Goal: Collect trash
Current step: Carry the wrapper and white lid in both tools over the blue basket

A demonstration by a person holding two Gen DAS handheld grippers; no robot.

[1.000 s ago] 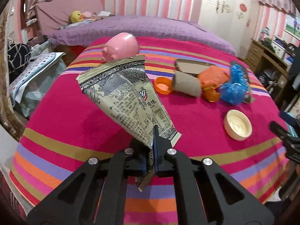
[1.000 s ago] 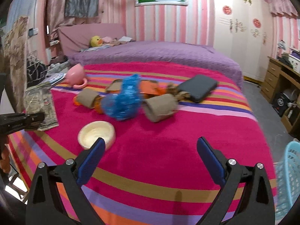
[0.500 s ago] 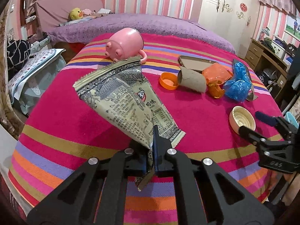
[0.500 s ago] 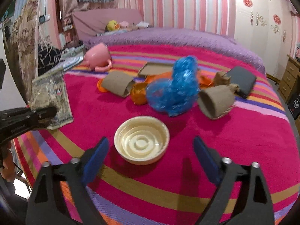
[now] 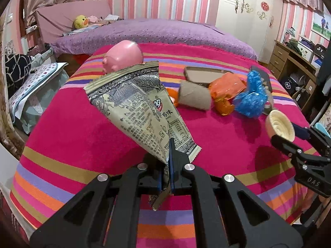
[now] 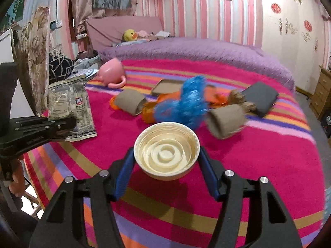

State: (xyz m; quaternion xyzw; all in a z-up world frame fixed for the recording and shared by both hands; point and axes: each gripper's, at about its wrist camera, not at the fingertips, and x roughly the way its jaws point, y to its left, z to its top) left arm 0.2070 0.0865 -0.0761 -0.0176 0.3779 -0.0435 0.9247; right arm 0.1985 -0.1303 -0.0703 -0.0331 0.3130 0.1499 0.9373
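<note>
My left gripper (image 5: 168, 144) is shut on a grey-green printed snack wrapper (image 5: 140, 107), which stands up above the striped blanket; the right wrist view shows that gripper (image 6: 68, 124) and wrapper (image 6: 70, 105) at the left. A cream round plastic lid (image 6: 166, 155) sits between the blue pads of my right gripper (image 6: 166, 159). Its jaws are closing and the pads touch the lid's rim on both sides. From the left wrist camera, the lid (image 5: 279, 124) is tilted and raised off the blanket at the tip of the right gripper (image 5: 289, 134), with its shadow below.
On the striped blanket (image 5: 82, 134) lie a pink pig mug (image 5: 122, 55), cardboard tubes (image 5: 194, 99), an orange wrapper (image 5: 227, 88), crumpled blue plastic (image 5: 251, 99), a flat cardboard tray (image 5: 204, 74) and a dark wallet (image 6: 260, 99). Behind is a purple bed, at the right a wooden dresser.
My right gripper went forward to the cream lid, its jaws narrowed onto it, and the lid now sits tilted off the blanket. The left gripper still holds the wrapper.
</note>
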